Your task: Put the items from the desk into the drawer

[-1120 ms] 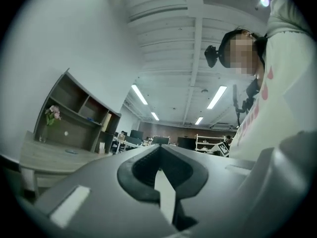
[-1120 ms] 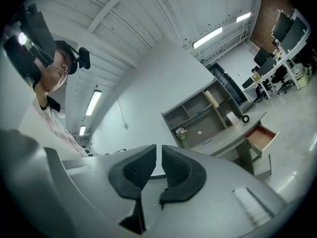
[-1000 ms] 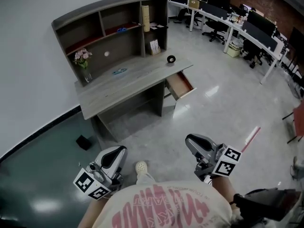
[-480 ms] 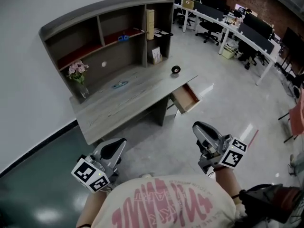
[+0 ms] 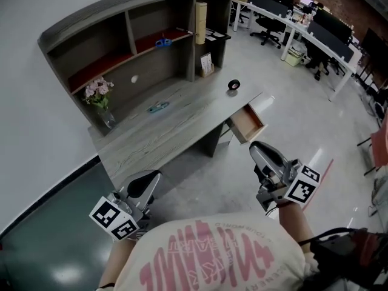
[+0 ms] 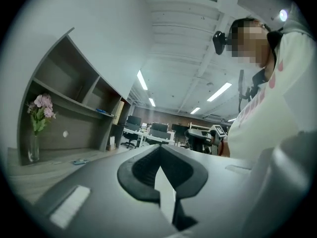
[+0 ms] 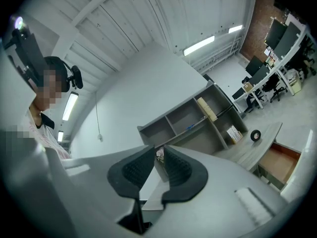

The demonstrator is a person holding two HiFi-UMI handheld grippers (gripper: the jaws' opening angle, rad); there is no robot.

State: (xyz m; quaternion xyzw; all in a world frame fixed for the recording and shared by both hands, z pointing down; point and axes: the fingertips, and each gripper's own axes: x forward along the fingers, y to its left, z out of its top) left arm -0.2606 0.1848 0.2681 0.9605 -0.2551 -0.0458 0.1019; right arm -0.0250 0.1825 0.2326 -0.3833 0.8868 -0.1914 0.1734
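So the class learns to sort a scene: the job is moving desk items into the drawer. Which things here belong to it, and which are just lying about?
Job: desk; open drawer; black tape roll; blue item on the desktop.

Lying about: flower vase, likely decor; blue item on the shelf; office chair.

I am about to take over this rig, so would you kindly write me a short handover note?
Left gripper: fingers closed tip to tip, empty, held low by the body.
Right gripper: fingers a narrow gap apart, empty, short of the desk.
Things: black tape roll at the desk's right end; small blue item mid-desk; drawer pulled open under the right end, nothing seen inside.
Done: drawer open.
Left: move the tape roll and blue item into the drawer.
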